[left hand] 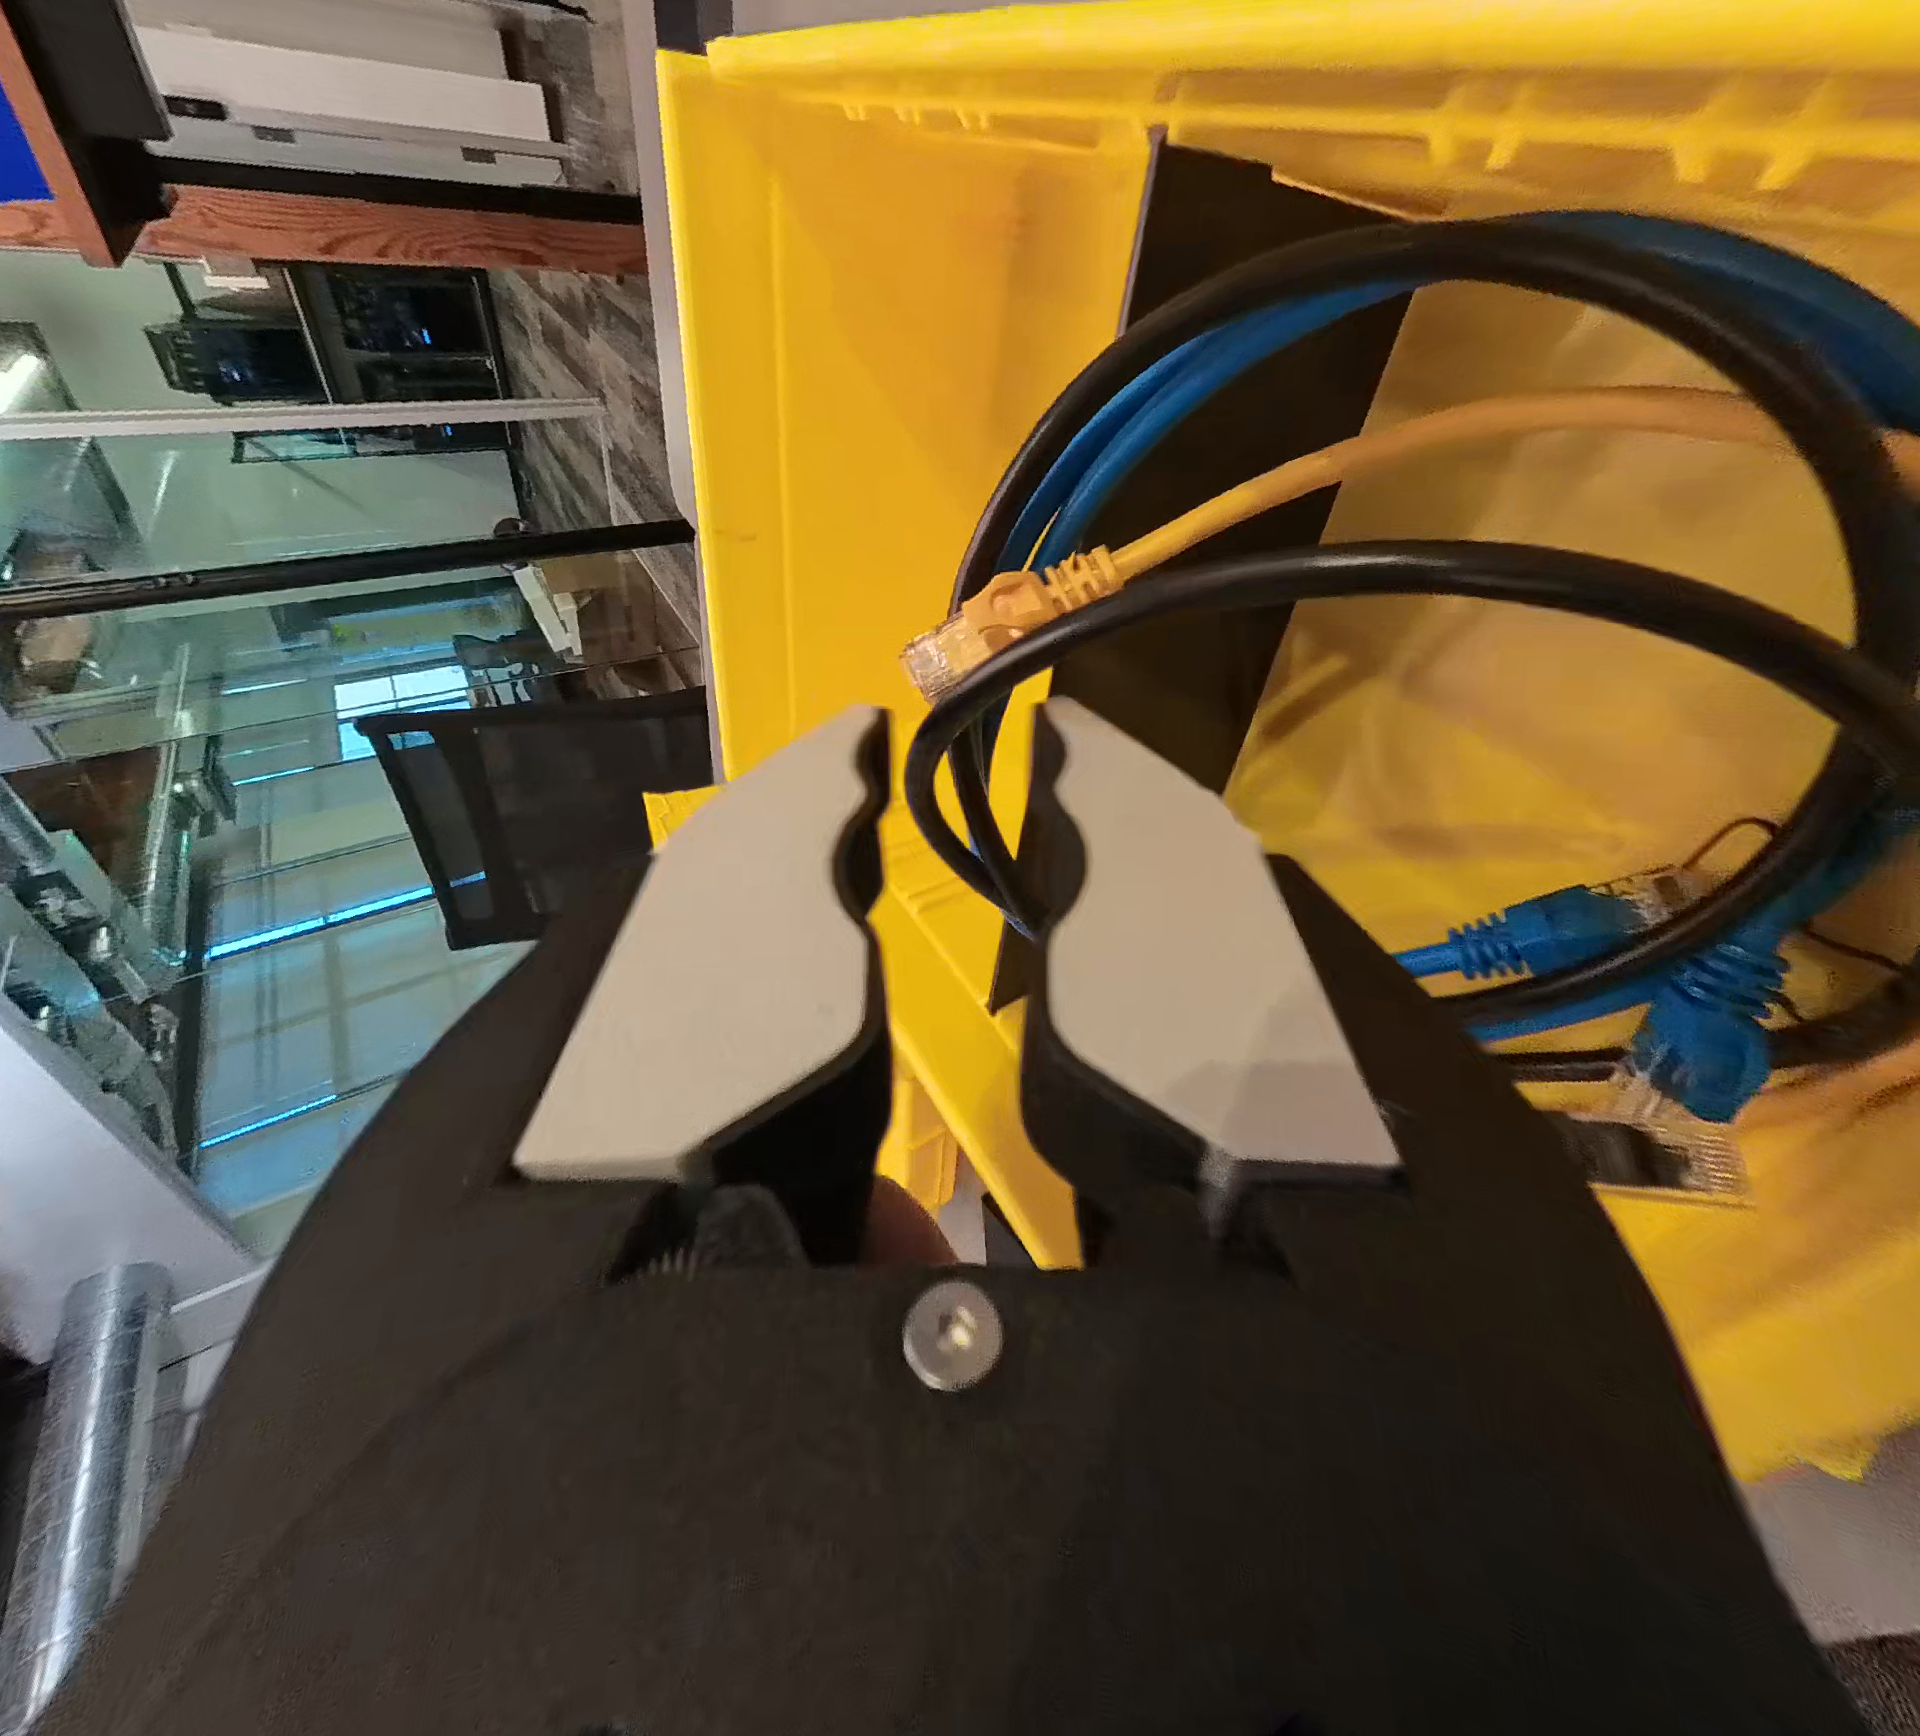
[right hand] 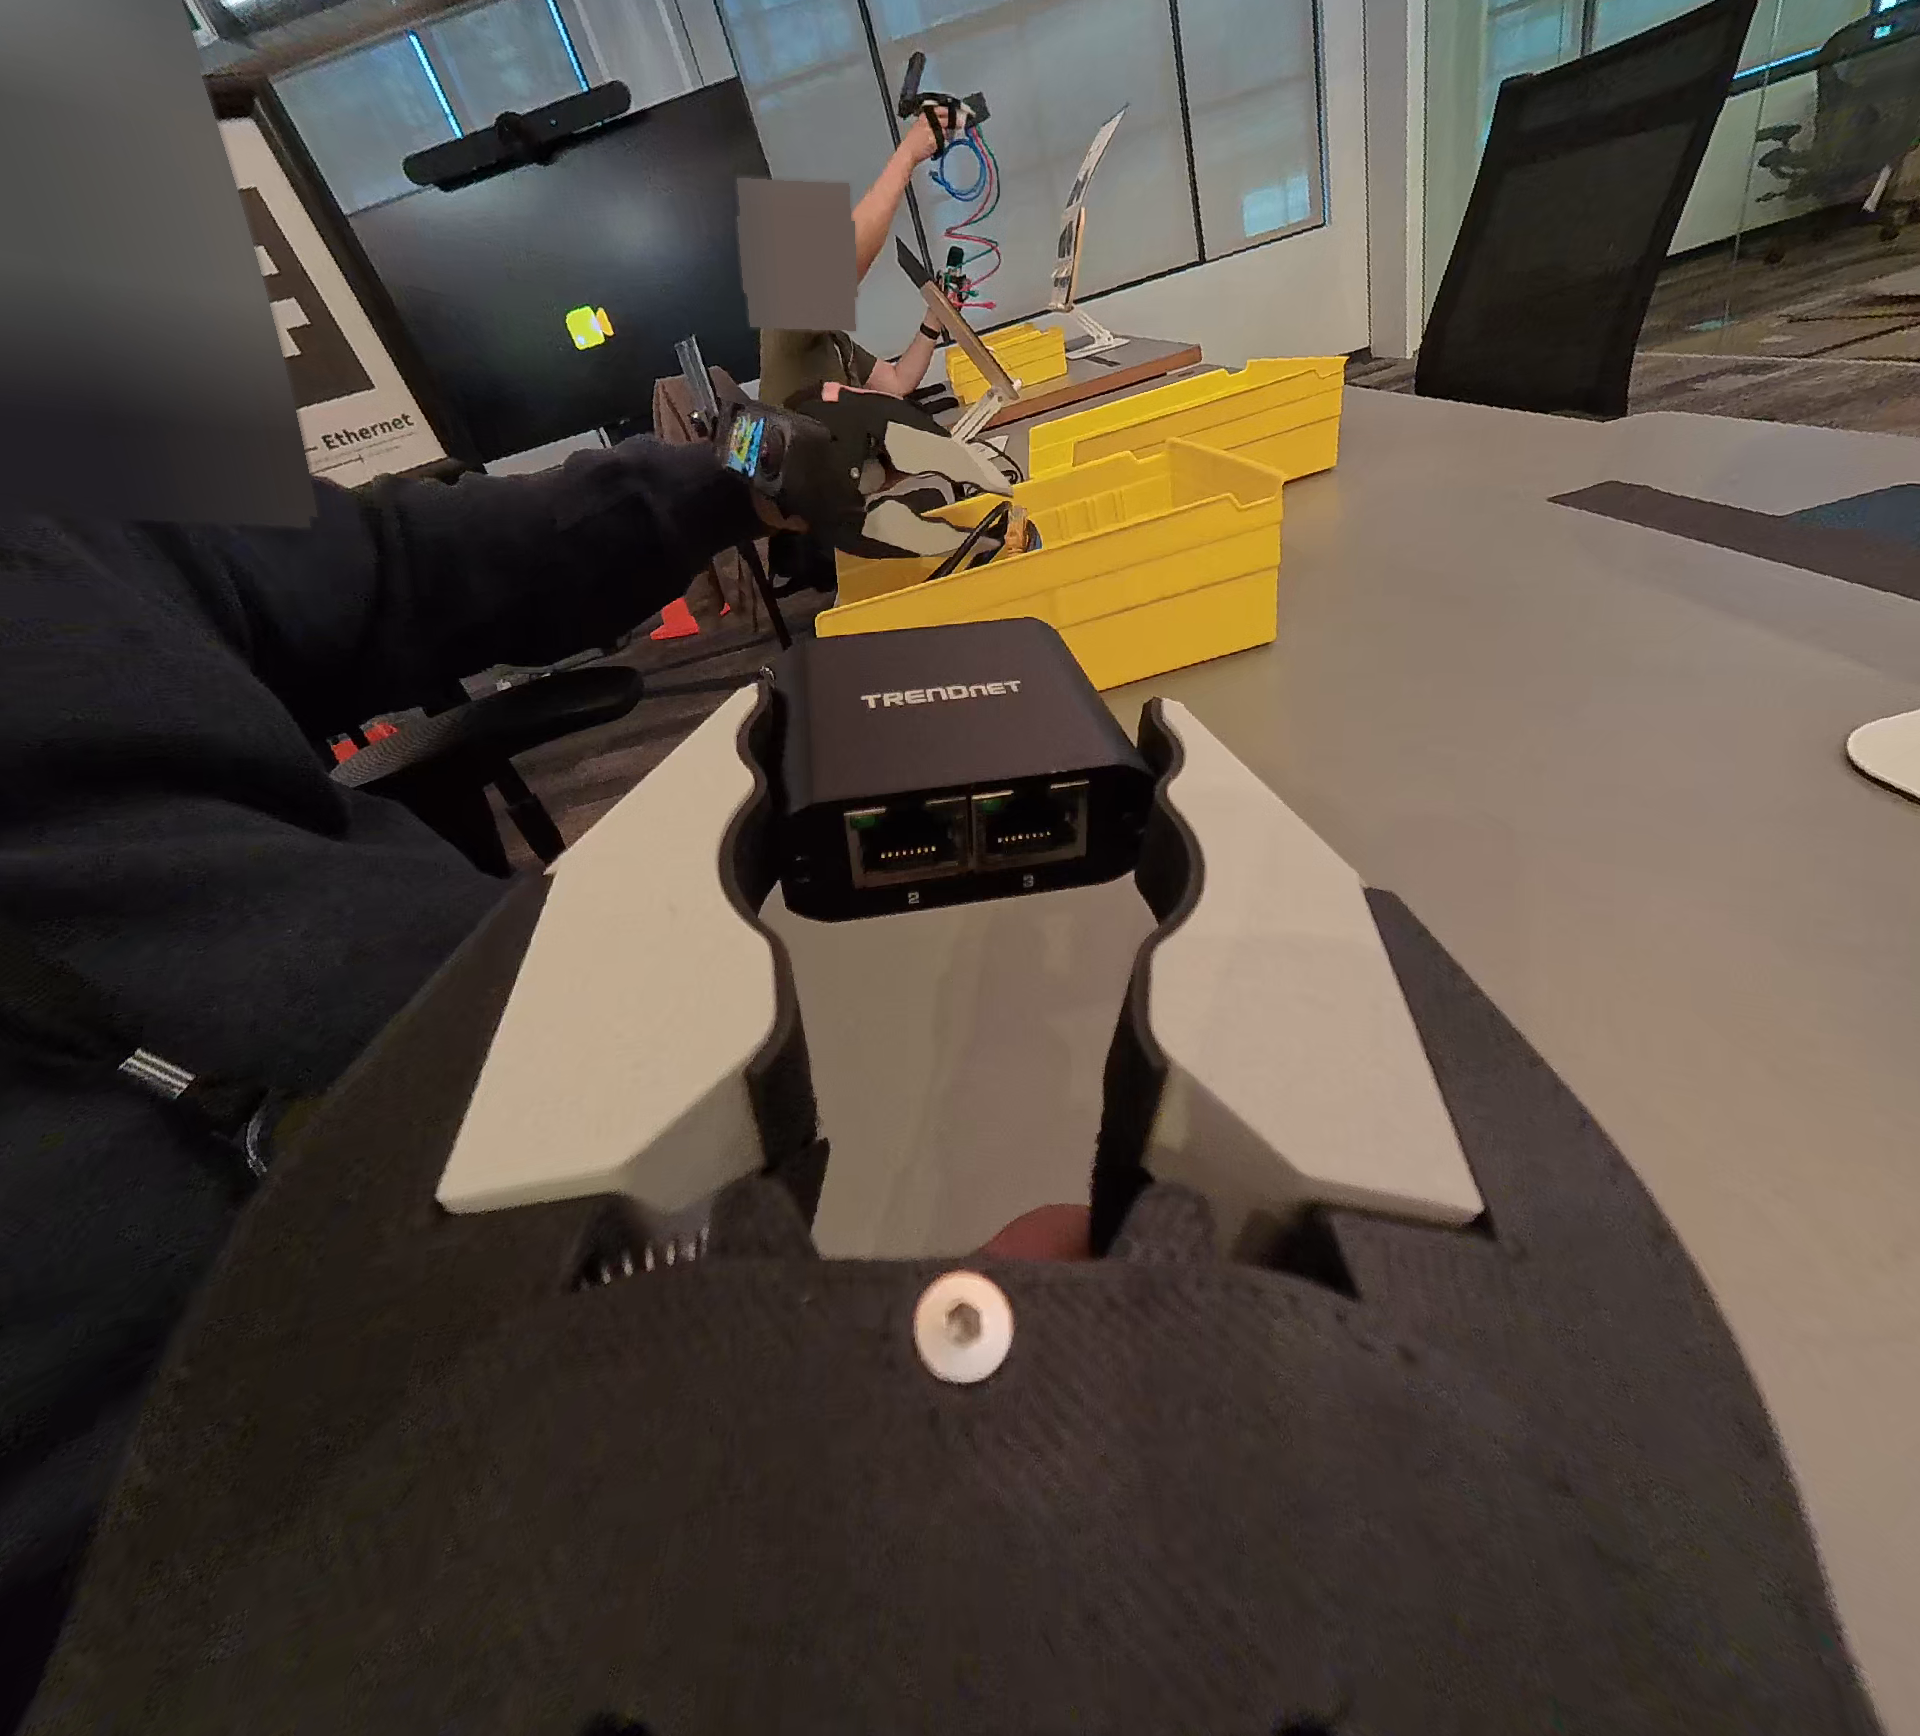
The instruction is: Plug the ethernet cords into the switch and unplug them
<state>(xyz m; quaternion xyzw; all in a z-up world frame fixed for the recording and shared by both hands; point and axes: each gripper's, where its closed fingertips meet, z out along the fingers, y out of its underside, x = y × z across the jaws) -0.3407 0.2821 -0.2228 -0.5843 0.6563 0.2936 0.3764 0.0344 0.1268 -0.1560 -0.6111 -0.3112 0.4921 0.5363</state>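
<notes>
Partly hidden, black cord (left hand: 940, 813) loops between the left claw (left hand: 961, 730) tips.

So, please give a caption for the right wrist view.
Right gripper braces black switch on grey table.

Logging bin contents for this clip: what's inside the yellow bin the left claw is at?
The yellow bin holds coiled blue cords, a black cord and a yellow cord with its plug free. The bin floor beneath them is mostly covered.
</notes>
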